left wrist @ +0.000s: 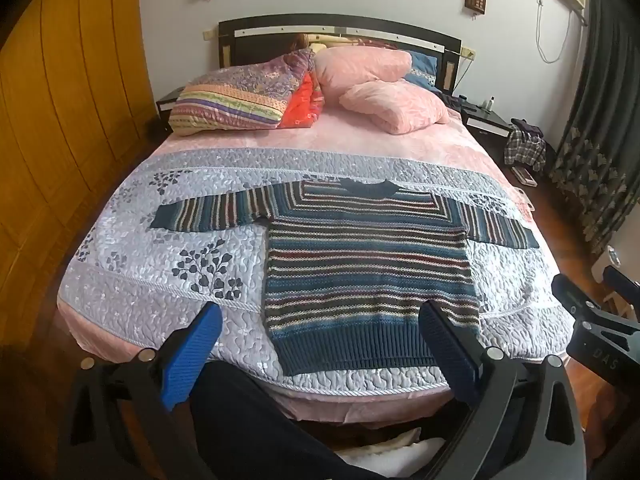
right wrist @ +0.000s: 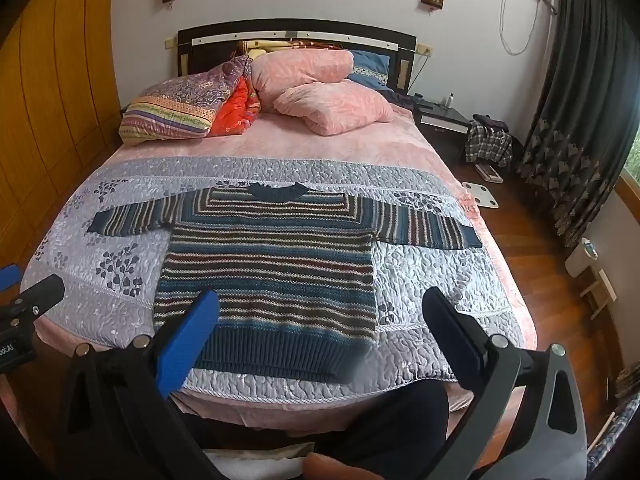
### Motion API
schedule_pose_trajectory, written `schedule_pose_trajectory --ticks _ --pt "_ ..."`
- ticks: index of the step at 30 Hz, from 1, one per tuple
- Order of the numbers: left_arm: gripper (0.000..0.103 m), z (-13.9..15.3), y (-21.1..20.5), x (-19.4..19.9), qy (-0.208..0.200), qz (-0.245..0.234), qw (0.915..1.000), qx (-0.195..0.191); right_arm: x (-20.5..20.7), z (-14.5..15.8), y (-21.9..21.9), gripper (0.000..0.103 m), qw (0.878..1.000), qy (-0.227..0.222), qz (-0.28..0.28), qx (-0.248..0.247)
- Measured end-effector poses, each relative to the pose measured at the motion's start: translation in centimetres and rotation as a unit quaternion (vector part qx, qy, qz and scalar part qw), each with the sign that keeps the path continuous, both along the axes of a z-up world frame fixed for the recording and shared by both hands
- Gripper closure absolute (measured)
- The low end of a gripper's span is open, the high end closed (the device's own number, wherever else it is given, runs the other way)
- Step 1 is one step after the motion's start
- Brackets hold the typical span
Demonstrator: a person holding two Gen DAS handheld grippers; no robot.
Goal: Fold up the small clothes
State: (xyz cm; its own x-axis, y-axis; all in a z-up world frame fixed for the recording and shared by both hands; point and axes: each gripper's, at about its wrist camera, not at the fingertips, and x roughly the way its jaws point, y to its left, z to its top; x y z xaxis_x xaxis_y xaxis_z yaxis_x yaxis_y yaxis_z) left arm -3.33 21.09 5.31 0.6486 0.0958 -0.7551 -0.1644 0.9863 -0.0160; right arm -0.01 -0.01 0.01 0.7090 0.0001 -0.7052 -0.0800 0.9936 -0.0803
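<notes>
A striped knit sweater [left wrist: 360,264] in teal, brown and cream lies flat on the quilted bedspread [left wrist: 160,248], both sleeves spread out sideways and the hem toward me. My left gripper [left wrist: 320,320] hovers open above the foot of the bed, its blue pads [left wrist: 192,356] apart over the hem, holding nothing. In the right wrist view the same sweater [right wrist: 272,264] fills the middle. My right gripper [right wrist: 320,312] is open too, above the hem, with nothing between its fingers. Each gripper's body shows at the edge of the other's view.
Pink pillows [left wrist: 384,92] and a folded patterned quilt [left wrist: 240,96] sit at the head of the bed. A wooden wardrobe [left wrist: 60,120] lines the left wall. Right of the bed are a nightstand [right wrist: 440,116], a heap of checked clothes [right wrist: 490,144], a white scale [right wrist: 480,196] and dark curtains [right wrist: 580,120].
</notes>
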Motion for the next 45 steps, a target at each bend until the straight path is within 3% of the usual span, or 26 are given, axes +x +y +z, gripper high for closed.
schedule_pose_trajectory --ticks 45 --pt "0.004 -0.4 -0.6 -0.3 0.000 -0.003 1.0000 -0.003 -0.2 -0.2 -0.9 0.003 1.000 -0.007 -0.005 0.000"
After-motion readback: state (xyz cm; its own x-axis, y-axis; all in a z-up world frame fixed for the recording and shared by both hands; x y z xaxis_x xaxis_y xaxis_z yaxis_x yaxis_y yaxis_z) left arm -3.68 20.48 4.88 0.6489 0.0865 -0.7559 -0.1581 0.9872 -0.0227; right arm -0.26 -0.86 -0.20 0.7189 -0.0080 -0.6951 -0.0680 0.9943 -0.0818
